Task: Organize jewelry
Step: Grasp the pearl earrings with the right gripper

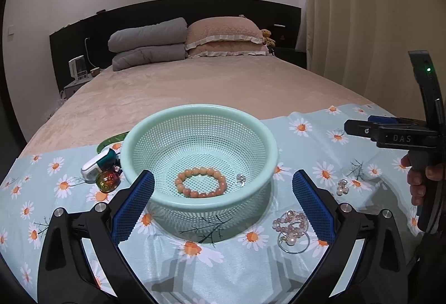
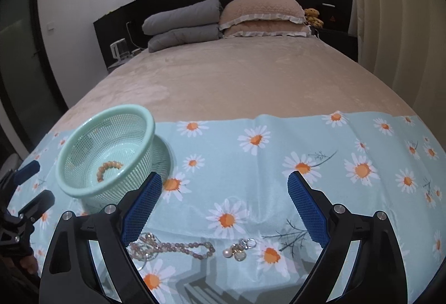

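A mint green mesh basket (image 1: 131, 149) stands on the daisy cloth (image 1: 306, 136) and holds an orange bead bracelet (image 1: 200, 182) and a small silver piece (image 1: 240, 180). My left gripper (image 1: 223, 187) is open and empty, its jaws either side of the basket's near rim. A pink bead bracelet with a pearl and ring (image 1: 292, 227) and a pearl earring (image 1: 342, 187) lie right of the basket. My right gripper (image 2: 224, 192) is open and empty above the cloth (image 2: 278, 123), just behind the pink bracelet (image 2: 172, 247) and pearl earring (image 2: 239, 249). The basket (image 2: 69, 148) is to its left.
Left of the basket lie a white and teal case (image 1: 97, 163), a shiny amber ball (image 1: 107, 181) and a green bangle (image 1: 111, 141). The right gripper shows at the right edge of the left wrist view (image 1: 359, 127). Beige bedspread (image 2: 237, 75) and pillows (image 2: 262, 15) lie beyond.
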`<state>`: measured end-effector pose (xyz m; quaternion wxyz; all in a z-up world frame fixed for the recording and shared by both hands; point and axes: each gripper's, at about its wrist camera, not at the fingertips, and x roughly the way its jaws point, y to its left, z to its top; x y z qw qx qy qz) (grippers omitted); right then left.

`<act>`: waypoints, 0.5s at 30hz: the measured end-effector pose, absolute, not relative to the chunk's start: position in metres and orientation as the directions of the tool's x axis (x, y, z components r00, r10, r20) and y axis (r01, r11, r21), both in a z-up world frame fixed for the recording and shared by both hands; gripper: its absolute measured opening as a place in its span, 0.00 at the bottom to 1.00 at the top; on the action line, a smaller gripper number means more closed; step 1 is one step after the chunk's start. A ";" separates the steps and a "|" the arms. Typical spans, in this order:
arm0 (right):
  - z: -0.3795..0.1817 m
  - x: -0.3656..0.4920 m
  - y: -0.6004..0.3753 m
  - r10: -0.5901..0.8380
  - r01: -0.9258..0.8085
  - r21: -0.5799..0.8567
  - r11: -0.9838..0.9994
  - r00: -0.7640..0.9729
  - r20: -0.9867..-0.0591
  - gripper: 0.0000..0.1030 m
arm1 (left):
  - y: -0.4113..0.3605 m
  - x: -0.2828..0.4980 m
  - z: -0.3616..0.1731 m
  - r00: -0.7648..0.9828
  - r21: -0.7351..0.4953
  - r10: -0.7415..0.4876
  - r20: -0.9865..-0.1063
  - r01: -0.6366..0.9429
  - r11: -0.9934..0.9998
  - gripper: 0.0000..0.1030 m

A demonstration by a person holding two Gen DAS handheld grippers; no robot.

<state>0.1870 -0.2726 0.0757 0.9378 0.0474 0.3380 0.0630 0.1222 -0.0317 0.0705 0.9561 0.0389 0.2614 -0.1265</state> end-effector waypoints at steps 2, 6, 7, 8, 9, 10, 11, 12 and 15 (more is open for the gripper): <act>0.065 0.184 -0.280 0.128 -0.056 0.131 0.990 0.748 -0.651 0.85 | -0.036 0.118 0.068 0.831 0.025 -0.215 -0.514 0.265 0.964 0.94; 0.048 0.176 -0.288 0.115 -0.044 0.120 0.992 0.723 -0.682 0.83 | -0.042 0.112 0.058 0.800 0.004 -0.245 -0.548 0.296 0.955 0.94; 0.045 0.174 -0.288 0.114 -0.047 0.115 0.992 0.718 -0.687 0.79 | -0.044 0.110 0.055 0.792 -0.002 -0.252 -0.557 0.302 0.953 0.94; 0.041 0.171 -0.288 0.116 -0.054 0.111 0.992 0.711 -0.693 0.76 | -0.046 0.109 0.052 0.788 -0.003 -0.255 -0.560 0.306 0.952 0.94; 0.038 0.169 -0.287 0.121 -0.062 0.109 0.992 0.704 -0.700 0.73 | -0.049 0.105 0.049 0.786 0.000 -0.255 -0.562 0.309 0.951 0.94; 0.035 0.168 -0.286 0.127 -0.072 0.107 0.992 0.695 -0.708 0.72 | -0.052 0.104 0.044 0.775 0.000 -0.263 -0.574 0.321 0.947 0.94; 0.031 0.165 -0.286 0.126 -0.078 0.099 0.992 0.686 -0.716 0.71 | -0.056 0.103 0.038 0.759 -0.001 -0.273 -0.591 0.337 0.941 0.94; 0.029 0.165 -0.284 0.123 -0.086 0.088 0.992 0.677 -0.726 0.69 | -0.060 0.102 0.032 0.748 0.002 -0.278 -0.603 0.350 0.937 0.94; 0.016 0.161 -0.280 0.119 -0.115 0.058 0.992 0.645 -0.755 0.62 | -0.075 0.101 0.012 0.715 0.026 -0.283 -0.640 0.389 0.921 0.94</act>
